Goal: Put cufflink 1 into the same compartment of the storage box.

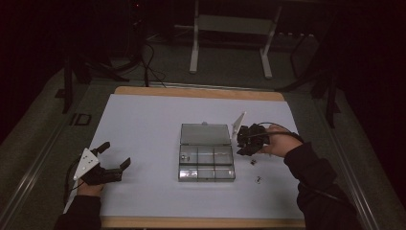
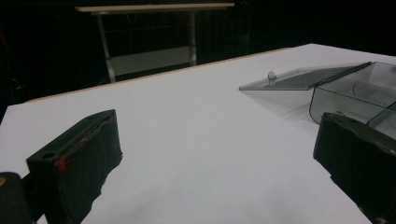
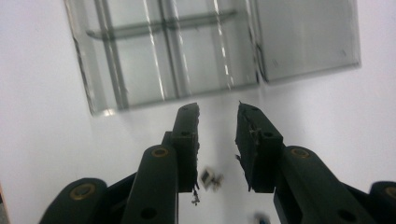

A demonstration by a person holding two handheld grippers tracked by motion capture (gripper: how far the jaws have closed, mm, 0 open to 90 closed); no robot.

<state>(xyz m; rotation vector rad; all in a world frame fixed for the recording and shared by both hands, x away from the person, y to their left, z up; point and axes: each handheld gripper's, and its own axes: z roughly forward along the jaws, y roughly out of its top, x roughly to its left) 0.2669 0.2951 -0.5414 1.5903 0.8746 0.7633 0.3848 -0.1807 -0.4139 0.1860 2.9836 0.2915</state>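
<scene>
The right gripper (image 3: 217, 140) has its 2 black jaws drawn close, with a narrow gap between them. Whether a very small part is pinched at the tips cannot be told; none shows in the gap. In the right gripper view the tips hover just short of the near wall of a clear plastic compartment box (image 3: 107, 93), pointing at it. Below the jaws, on the white table surface (image 3: 37, 140), lies a small metal part (image 3: 210, 179).

In the high view the right gripper (image 1: 250, 140) sits just beside the box's right edge, held by a hand in a dark sleeve (image 1: 316, 177) that comes in from the lower right. 2 small metal parts lie on the white surface near it: 1 (image 1: 252, 163) just below the gripper, another (image 1: 258, 180) a little nearer the person.

The clear compartment box (image 1: 207, 163) stands near the middle of the table, its transparent lid (image 1: 205, 134) folded open and lying flat behind it. A tiny dark item (image 1: 182, 156) rests in its left upper compartment.

The left gripper (image 1: 115, 160) rests well apart from the box, near the table's left edge. Its 2 black jaws are spread wide with nothing between them. In the left gripper view the padded jaws frame bare white surface, with the open lid (image 2: 299, 79) at the right.
</scene>
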